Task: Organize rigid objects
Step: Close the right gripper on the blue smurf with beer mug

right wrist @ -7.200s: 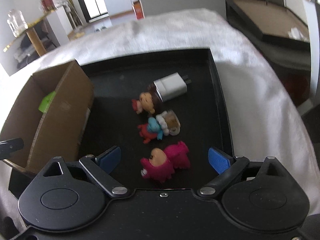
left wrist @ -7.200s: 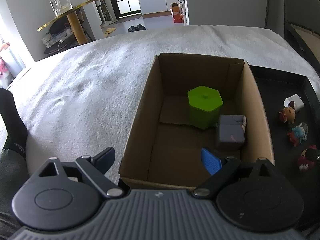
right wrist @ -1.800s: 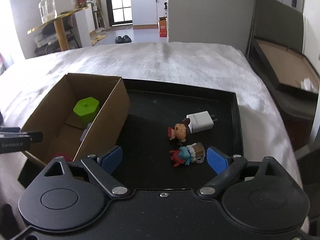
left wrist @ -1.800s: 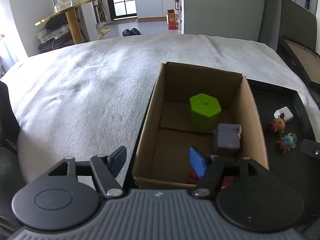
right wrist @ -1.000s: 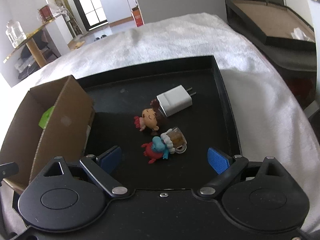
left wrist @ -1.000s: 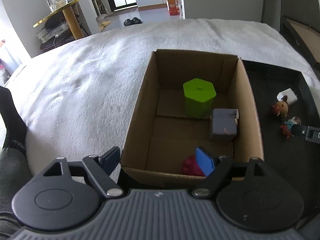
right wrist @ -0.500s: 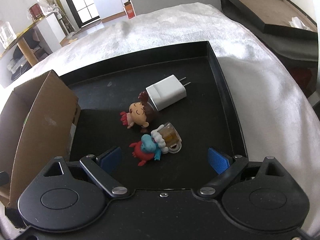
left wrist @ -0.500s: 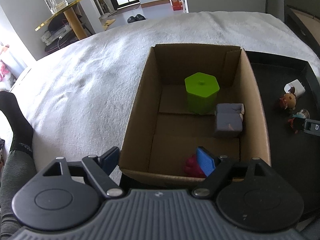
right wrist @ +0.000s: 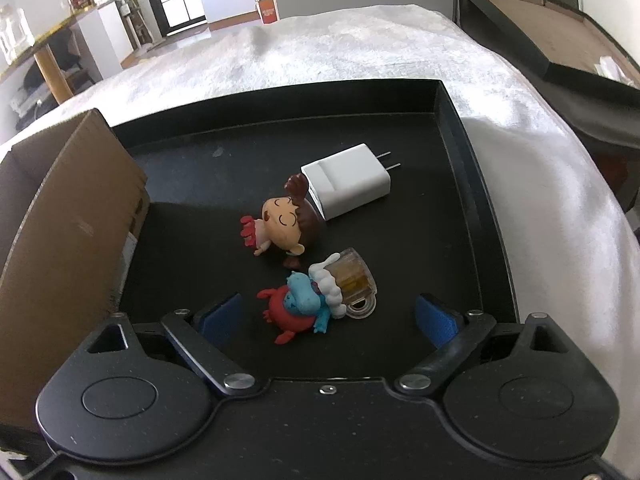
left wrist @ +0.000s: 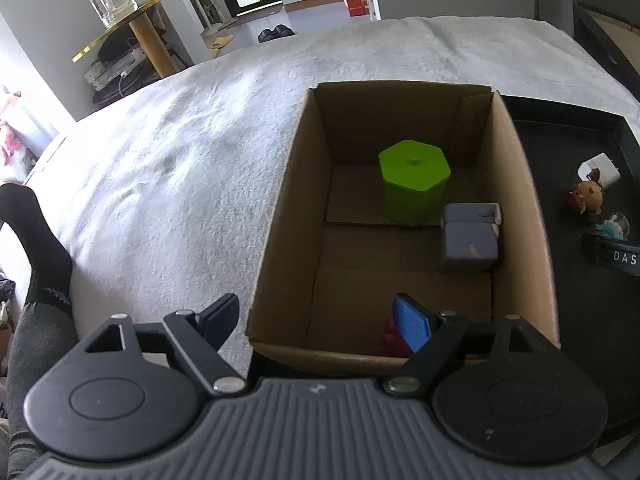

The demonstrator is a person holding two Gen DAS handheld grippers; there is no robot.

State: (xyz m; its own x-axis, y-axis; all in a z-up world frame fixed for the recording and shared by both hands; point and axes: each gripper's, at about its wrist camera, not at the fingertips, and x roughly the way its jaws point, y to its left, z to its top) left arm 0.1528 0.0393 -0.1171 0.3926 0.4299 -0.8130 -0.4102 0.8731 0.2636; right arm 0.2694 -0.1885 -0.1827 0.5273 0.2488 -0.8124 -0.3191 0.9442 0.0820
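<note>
1. My right gripper (right wrist: 328, 318): jaws apart and just closing, straddling the red-and-blue crab figurine with clear beer mug (right wrist: 316, 298); nothing clamped.
2. Risk: the irregular figurine may twist out if the pads meet the mug handle.
3. Brown-haired doll figurine (right wrist: 282, 222) touches the white plastic wall charger (right wrist: 346, 186) on the black tray (right wrist: 456, 128); a wide sweep could knock it.
4. My left gripper (left wrist: 316, 320): apart, empty, one finger inside the brown cardboard box (left wrist: 280, 216), which holds the green hexagonal container (left wrist: 414, 184).
</note>
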